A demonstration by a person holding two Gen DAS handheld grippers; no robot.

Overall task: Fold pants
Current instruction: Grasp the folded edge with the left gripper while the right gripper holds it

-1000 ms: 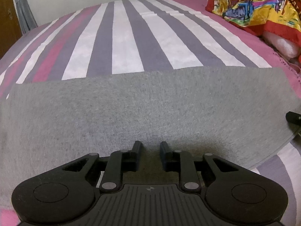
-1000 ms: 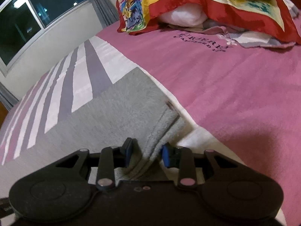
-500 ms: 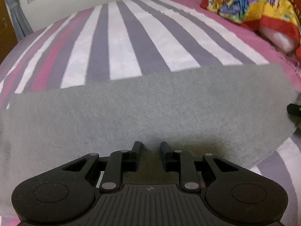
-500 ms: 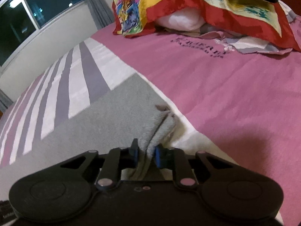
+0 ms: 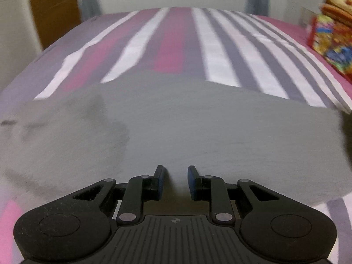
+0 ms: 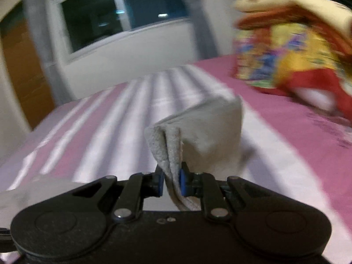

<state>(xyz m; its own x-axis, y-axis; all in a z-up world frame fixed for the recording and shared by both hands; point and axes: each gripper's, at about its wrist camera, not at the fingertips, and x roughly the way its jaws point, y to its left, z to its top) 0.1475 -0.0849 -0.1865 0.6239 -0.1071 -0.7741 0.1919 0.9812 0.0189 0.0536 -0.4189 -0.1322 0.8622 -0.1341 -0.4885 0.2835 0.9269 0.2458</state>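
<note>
Striped pink bedsheet (image 5: 176,44) carries grey pants (image 5: 198,132), spread flat, folding barely begun. Right gripper (image 6: 171,179), jaws just closing, pinches a lifted corner; left gripper (image 5: 175,182) looks narrowly gapped over near cloth, grip unclear.

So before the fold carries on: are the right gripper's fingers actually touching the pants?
Touching. The right wrist view shows the right gripper with both fingers pressed on a bunched edge of the grey pants.

the pants (image 5: 198,132) are grey, matt, fuzzy knit cloth, nubbly at the pinched edge (image 6: 173,151). the bedsheet (image 5: 176,44) is smooth striped cotton-like cloth. both grippers' bodies (image 5: 176,237) are matt black, finely textured plastic with dull metal pins.
</note>
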